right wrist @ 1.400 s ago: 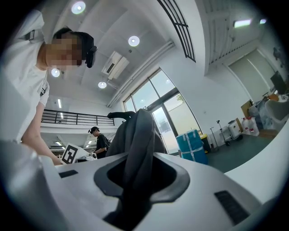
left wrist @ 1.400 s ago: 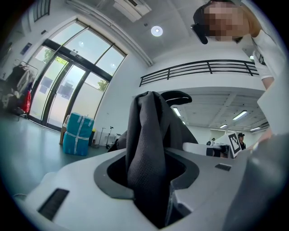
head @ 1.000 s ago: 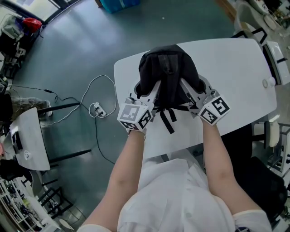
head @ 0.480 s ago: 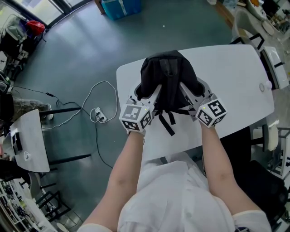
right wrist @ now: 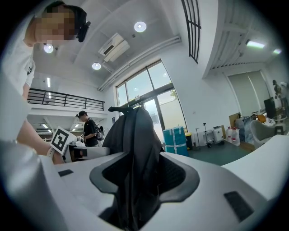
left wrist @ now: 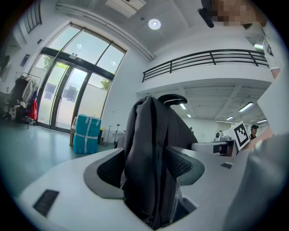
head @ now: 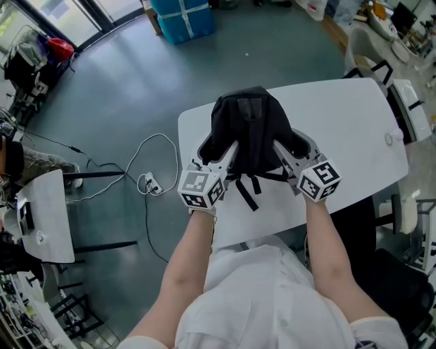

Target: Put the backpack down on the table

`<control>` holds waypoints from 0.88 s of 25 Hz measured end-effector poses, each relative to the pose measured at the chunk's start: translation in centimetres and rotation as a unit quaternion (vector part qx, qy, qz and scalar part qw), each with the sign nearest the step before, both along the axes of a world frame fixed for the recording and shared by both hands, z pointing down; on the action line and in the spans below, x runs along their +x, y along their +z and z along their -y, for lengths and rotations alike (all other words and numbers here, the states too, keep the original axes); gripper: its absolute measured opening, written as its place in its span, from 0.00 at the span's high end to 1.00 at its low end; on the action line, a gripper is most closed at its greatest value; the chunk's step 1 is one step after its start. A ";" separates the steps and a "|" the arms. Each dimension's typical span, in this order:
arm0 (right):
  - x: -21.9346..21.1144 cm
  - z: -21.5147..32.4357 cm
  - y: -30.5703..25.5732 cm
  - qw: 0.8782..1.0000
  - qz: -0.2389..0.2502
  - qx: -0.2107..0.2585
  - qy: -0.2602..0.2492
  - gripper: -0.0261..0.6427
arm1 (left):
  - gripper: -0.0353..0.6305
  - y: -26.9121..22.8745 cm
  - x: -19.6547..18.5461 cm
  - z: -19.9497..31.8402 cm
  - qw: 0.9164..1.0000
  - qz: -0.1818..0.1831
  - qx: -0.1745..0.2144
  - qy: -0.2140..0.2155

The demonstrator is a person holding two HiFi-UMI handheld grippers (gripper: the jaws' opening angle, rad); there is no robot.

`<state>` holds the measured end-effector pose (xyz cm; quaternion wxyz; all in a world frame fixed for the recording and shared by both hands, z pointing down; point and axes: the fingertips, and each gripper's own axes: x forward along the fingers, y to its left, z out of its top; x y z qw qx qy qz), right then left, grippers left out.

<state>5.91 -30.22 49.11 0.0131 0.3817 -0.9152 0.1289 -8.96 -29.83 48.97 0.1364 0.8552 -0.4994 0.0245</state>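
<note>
A black backpack point(head: 248, 129) stands upright on the white table point(head: 354, 136), its straps trailing toward me. My left gripper point(head: 219, 151) is at its left side and my right gripper point(head: 294, 146) at its right side. Both sets of jaws are opening. In the left gripper view the backpack's fabric point(left wrist: 149, 153) fills the gap of the left gripper point(left wrist: 149, 169) between spread pads. The right gripper view shows the same: dark fabric point(right wrist: 135, 149) lies loose inside the right gripper point(right wrist: 144, 173). The pads do not press on it.
A small round object point(head: 390, 138) lies near the table's right end. A chair point(head: 402, 204) stands beyond that end. On the floor to the left are a white cable with a power strip point(head: 146, 180), a small desk point(head: 44, 218) and a blue crate point(head: 180, 13).
Both grippers' jaws have spread wider around the backpack's sides. The backpack stays upright on the table, and my hands have hardly shifted.
</note>
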 end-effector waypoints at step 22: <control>6.7 -4.3 -5.6 0.998 -0.002 0.055 0.014 0.81 | 0.63 -4.7 -3.2 -5.1 0.998 0.002 0.035 -0.046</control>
